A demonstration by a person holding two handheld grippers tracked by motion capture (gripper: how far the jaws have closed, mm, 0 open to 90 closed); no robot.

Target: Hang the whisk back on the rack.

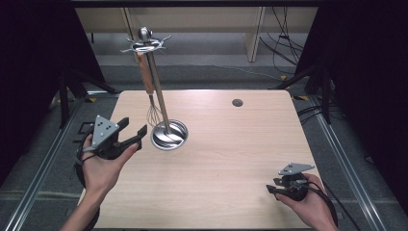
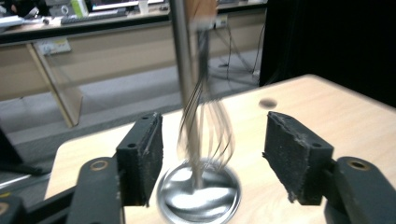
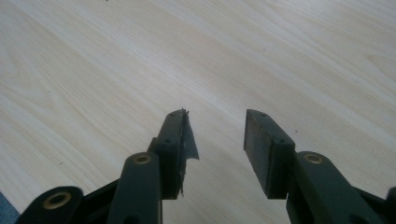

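Note:
A steel utensil stand (image 1: 169, 134) with a round base and a tall pole (image 1: 159, 91) is on the wooden table (image 1: 231, 144), left of centre. A whisk (image 1: 153, 113) with a wooden handle hangs from the hooks at its top, its wires just above the base. My left gripper (image 1: 135, 125) is open, held just left of the base and pointing at it. In the left gripper view the whisk (image 2: 210, 135) and the base (image 2: 198, 196) lie beyond the wide-apart pads (image 2: 140, 154), with nothing between them. My right gripper (image 1: 272, 186) rests open at the front right, empty over bare wood (image 3: 217, 140).
A small dark round hole (image 1: 237, 102) is set in the table near its far edge. Black stands and cables are on the floor around the table, and a pale bench runs along the back. The table's left edge is close behind my left hand.

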